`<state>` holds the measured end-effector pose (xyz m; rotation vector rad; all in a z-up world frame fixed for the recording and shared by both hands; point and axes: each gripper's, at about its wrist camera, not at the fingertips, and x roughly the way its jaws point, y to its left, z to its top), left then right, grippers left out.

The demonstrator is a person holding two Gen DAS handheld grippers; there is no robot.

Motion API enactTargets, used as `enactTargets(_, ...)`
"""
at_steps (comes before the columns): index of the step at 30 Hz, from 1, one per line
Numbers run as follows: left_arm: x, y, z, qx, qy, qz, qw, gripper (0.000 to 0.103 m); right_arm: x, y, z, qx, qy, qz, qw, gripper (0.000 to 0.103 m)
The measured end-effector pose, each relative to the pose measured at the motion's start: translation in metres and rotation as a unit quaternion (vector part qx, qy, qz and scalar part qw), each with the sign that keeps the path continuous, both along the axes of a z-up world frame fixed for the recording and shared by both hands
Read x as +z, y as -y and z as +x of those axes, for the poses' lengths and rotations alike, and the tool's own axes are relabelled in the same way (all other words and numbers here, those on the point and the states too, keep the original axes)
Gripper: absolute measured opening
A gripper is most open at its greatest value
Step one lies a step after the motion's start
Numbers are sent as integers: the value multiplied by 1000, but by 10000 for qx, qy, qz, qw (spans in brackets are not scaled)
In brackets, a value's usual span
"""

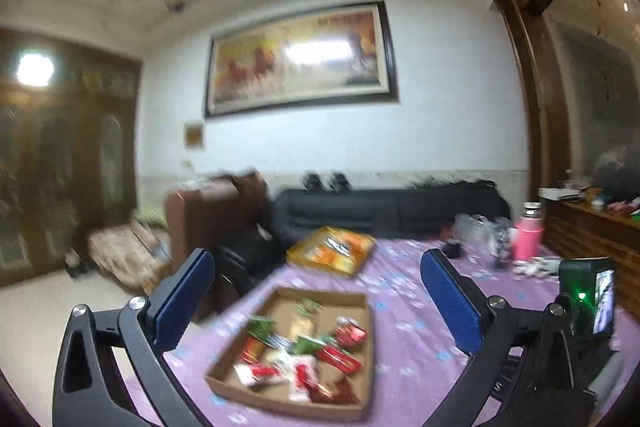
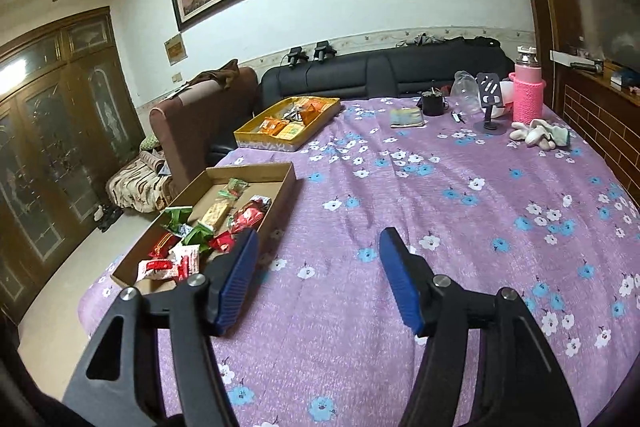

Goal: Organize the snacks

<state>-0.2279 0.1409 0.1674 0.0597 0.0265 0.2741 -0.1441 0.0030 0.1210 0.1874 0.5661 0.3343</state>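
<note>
Purple flowered cloth (image 2: 440, 187) covered the table beneath both tools. Left gripper (image 1: 316, 291) stood wide and empty above the shallow brown cardboard tray (image 1: 362, 407) of red and green wrapped snacks (image 1: 340, 359). Right gripper (image 2: 318, 259) hung half-open, holding nothing, that tray just to its left and the yellow patterned box (image 2: 256, 141) of orange packets beyond. Judging by this, a fresh pick came next: a descent onto one packet. Blur smeared the left view, so labels were unreadable; the right finger hid the tray's near corner.

Two trays of snacks: one brown cardboard tray (image 2: 280, 174) and one yellow tray (image 2: 256, 140).
</note>
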Motion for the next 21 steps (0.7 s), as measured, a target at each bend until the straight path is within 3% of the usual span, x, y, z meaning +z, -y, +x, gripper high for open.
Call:
enactTargets(2,-9,6,9,285,-50,259,9992,103,-5,-4,1,55,-90,14,9999,64)
enactTargets(6,-29,6,35,313,-744,460,9957,103,-17,-14,1,180,-267,-63,9995,64)
enactTargets(10,-40,-11,54,23,-1298,-57,9915,103,-26,-25,0,280,-320,-276,9987,64)
enactTargets(13,-49,-23,70,-62,-1736,-439,9838,103,-29,-34,-1,343,-298,-459,9979,65)
enactTargets(21,-73,-28,76,78,-2329,-703,9699,103,-38,-55,1,587,-372,-701,9951,65)
